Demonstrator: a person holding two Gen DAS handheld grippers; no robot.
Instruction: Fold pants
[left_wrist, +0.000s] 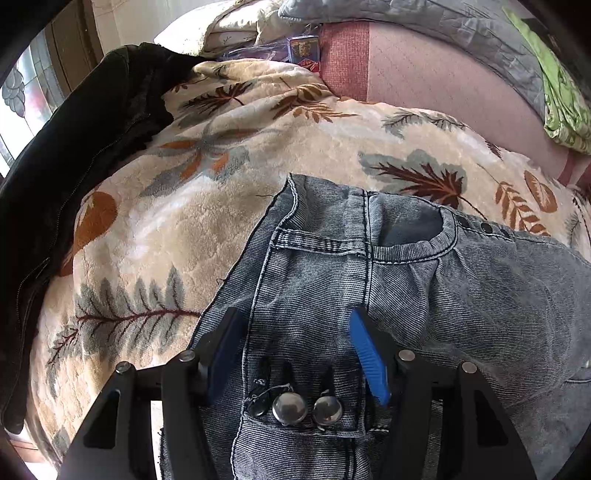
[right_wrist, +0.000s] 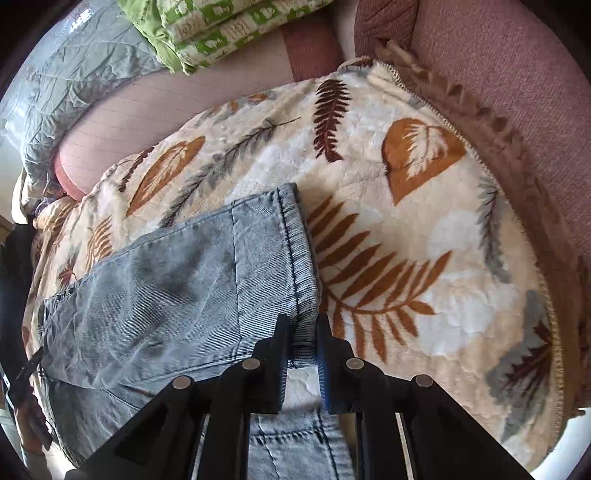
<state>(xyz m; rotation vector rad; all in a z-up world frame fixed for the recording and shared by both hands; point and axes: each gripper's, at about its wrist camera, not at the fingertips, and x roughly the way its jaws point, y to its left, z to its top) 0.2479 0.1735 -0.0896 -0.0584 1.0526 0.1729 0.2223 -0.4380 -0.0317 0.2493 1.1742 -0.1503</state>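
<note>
Gripping the hem (right_wrist: 301, 343) with my right gripper (right_wrist: 301, 332), jaws pinched narrow on denim, I judge the fold barely begun. My left gripper (left_wrist: 295, 332) angles down with jaws wide over the waistband buttons (left_wrist: 291, 408), clamping nothing. Beyond, the pants (left_wrist: 406, 295) lie spread across the leaf-print blanket (left_wrist: 221, 184).

No writing can be read anywhere. A small printed box (left_wrist: 304, 46) lies far off at the edge of the leaf-patterned blanket (left_wrist: 229, 155), showing a coloured picture and red lettering, but the print is too small to make out.
</note>
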